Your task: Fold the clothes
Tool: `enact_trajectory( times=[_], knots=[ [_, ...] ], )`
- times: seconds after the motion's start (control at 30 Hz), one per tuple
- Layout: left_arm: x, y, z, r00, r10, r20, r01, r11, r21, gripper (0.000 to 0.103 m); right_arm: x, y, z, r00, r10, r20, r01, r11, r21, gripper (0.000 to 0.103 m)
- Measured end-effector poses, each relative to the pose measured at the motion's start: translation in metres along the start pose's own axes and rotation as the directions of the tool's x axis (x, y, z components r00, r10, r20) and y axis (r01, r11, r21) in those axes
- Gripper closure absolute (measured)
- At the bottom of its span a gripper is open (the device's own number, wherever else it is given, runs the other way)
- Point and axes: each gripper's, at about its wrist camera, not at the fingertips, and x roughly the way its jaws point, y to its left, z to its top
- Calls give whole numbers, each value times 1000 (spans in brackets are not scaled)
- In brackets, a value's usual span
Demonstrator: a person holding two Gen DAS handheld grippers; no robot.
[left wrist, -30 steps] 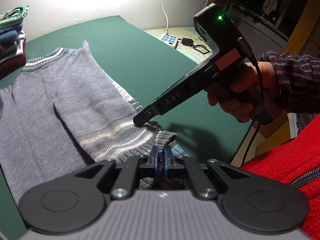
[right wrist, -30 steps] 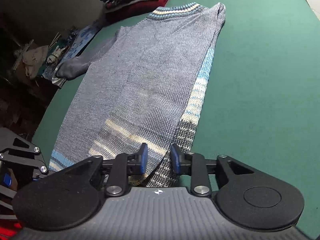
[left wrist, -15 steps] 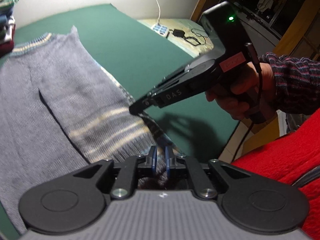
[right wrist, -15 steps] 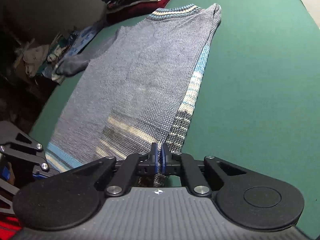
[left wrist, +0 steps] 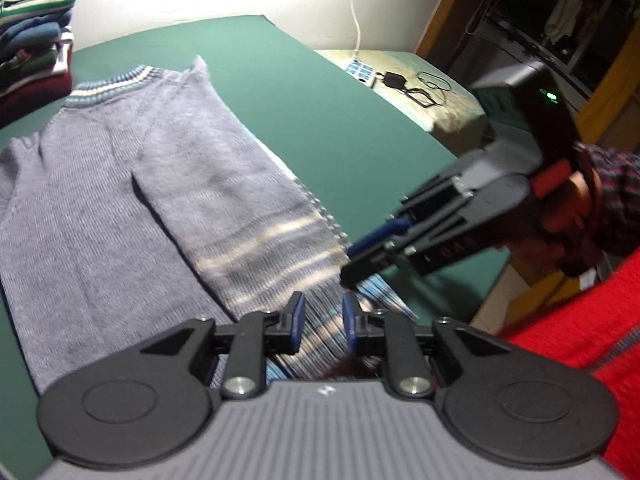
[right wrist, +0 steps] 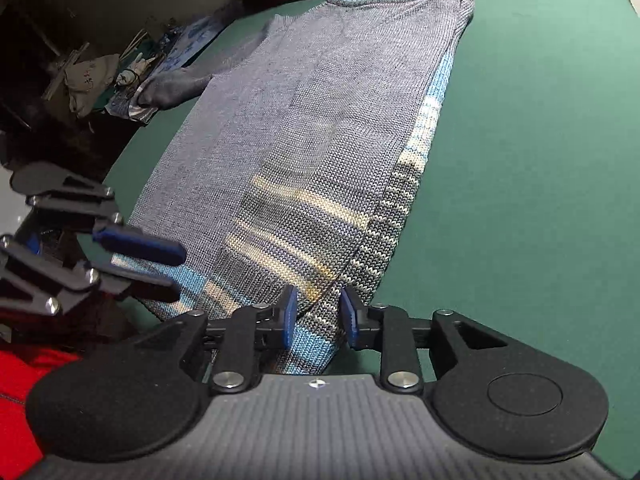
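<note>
green table (right wrist: 520, 140): one grey striped sweater (right wrist: 320, 120), one stack of folded clothes (left wrist: 32, 40). left gripper (left wrist: 320, 320) and right gripper (right wrist: 318, 318) opening, hem between fingers, unclamped. no legible writing.

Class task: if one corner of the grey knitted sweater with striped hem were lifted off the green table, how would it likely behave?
The grey knitted sweater with striped hem probably droops limply: it lies flat and creased where folded. Its coarse knit likely clings to the green table rather than sliding. The folded sleeve may fall open.
</note>
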Motion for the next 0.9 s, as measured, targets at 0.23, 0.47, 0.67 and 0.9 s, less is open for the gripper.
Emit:
enact_trajectory(
  times=[0.23,0.47,0.67,0.9],
  knots=[
    [22,7,-12,997,6,-73,-6,1000,-12,64,-4,4,-4,998,35,48,-36,999,21,76],
    [24,11,-19,996,-5,-89,0,998,-58,58,5,8,-10,995,100,7,-100,995,16,81],
    [22,3,-13,992,-77,-96,73,997,-38,68,-9,3,-8,995,98,-2,-98,995,31,97],
    [30,3,-14,984,-105,-145,105,994,-6,65,-7,-1,-11,997,58,-56,-57,998,18,97]
  ],
)
